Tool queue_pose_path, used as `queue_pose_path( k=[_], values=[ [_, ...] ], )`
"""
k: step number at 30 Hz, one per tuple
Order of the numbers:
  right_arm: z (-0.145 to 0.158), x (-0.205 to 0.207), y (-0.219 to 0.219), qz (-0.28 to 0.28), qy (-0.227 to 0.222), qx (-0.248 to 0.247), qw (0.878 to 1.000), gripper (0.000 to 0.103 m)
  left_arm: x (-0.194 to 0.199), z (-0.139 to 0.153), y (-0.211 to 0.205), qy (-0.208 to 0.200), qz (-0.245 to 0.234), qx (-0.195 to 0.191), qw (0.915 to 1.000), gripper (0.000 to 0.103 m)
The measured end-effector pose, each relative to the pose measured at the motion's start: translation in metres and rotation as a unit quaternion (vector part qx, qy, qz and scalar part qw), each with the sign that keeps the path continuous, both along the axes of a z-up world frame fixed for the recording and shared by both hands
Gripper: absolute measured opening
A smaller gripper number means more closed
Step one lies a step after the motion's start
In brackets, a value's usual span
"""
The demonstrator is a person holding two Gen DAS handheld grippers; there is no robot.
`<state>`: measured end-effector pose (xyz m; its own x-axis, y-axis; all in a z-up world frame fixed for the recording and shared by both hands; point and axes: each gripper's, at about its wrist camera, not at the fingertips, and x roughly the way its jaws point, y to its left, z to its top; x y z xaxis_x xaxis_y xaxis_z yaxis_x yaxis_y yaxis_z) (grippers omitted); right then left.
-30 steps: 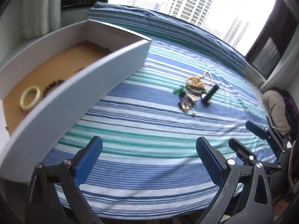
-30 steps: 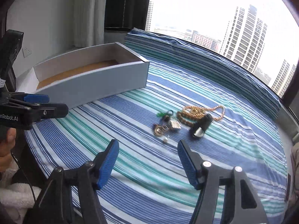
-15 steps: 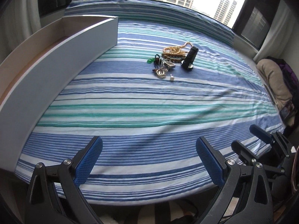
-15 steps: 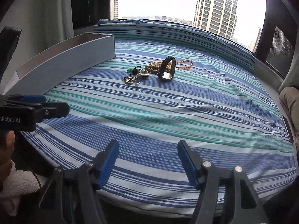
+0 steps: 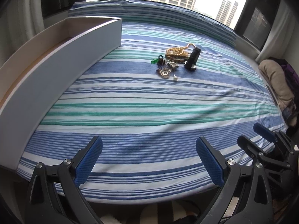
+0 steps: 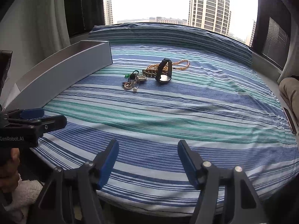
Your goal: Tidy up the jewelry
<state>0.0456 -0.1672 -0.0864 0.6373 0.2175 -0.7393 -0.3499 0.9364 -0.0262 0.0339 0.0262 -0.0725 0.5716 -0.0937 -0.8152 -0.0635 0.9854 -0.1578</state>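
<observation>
Left tongs (image 5: pixel 149 149) gaping, nothing between blue pads, poised over near edge of striped bed (image 5: pixel 130 100). Grey-walled box (image 5: pixel 74 56) at left. Mid-bed: jewelry pile (image 5: pixel 167 69), gold bead necklace (image 5: pixel 176 51), black watch (image 5: pixel 193 58) touching it. Right tongs (image 6: pixel 148 154) spread wide too, empty.

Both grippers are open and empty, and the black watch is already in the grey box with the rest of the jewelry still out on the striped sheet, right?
Not quite. The watch is not in the box; it lies on the sheet among the jewelry, against the beads, as the right wrist view shows. The rest holds: the left gripper and right gripper are open and empty.
</observation>
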Motion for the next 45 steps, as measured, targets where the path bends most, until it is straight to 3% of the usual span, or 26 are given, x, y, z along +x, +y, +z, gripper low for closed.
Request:
queue_pose_path(
  k=[32,39,45],
  values=[
    [-0.003,0.000,-0.001,-0.001,0.004,0.008,1.000,0.066,0.011,-0.017,0.000,0.030,0.004,0.002,0.9995,0.100],
    [-0.006,0.003,-0.002,0.001,0.012,0.012,1.000,0.067,0.045,-0.012,0.005,0.020,-0.004,0.015,0.9997,0.100],
    [-0.011,0.006,-0.010,-0.009,0.021,0.020,1.000,0.067,0.096,-0.006,-0.013,0.003,-0.059,0.027,0.9979,0.099]
  ],
)
